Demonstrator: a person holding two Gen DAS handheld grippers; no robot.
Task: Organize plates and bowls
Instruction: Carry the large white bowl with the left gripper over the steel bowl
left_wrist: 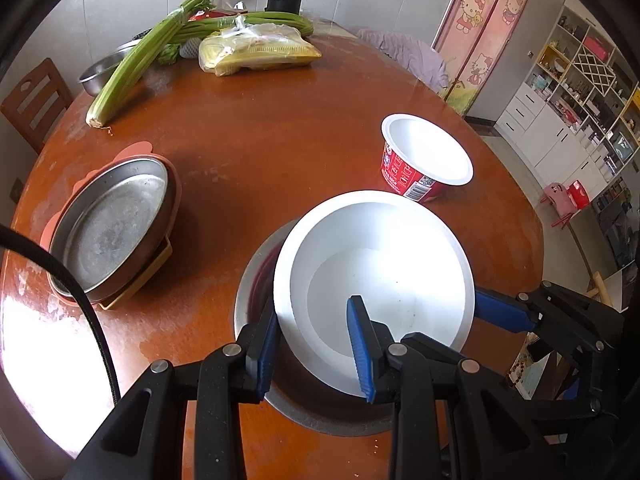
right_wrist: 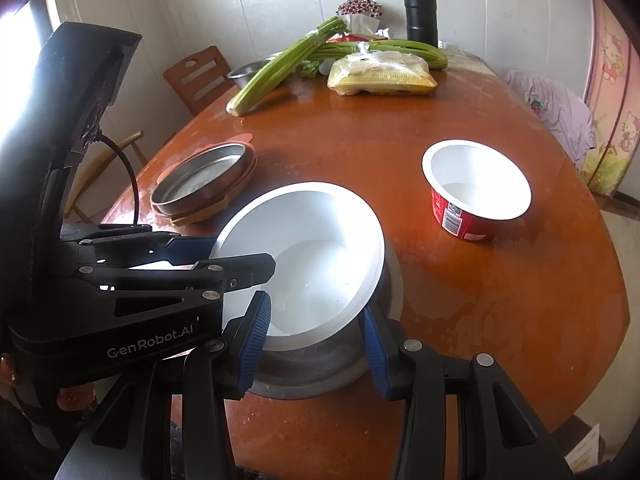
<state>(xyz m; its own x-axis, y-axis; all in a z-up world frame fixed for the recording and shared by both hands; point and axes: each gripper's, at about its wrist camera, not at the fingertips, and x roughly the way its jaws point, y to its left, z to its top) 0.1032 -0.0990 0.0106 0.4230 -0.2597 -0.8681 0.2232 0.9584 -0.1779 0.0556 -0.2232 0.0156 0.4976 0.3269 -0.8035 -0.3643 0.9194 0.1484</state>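
Together, the left hand-held gripper and the right hand-held gripper each clamped the rim of one white bowl, the left with one finger inside and one outside the near wall. That bowl sat tilted in a steel basin near the bench's front edge. Toward the left edge, a steel plate lay stacked on pink and yellow dishes. A red paper cup stood apart toward the right edge, and celery lay at the far edge.
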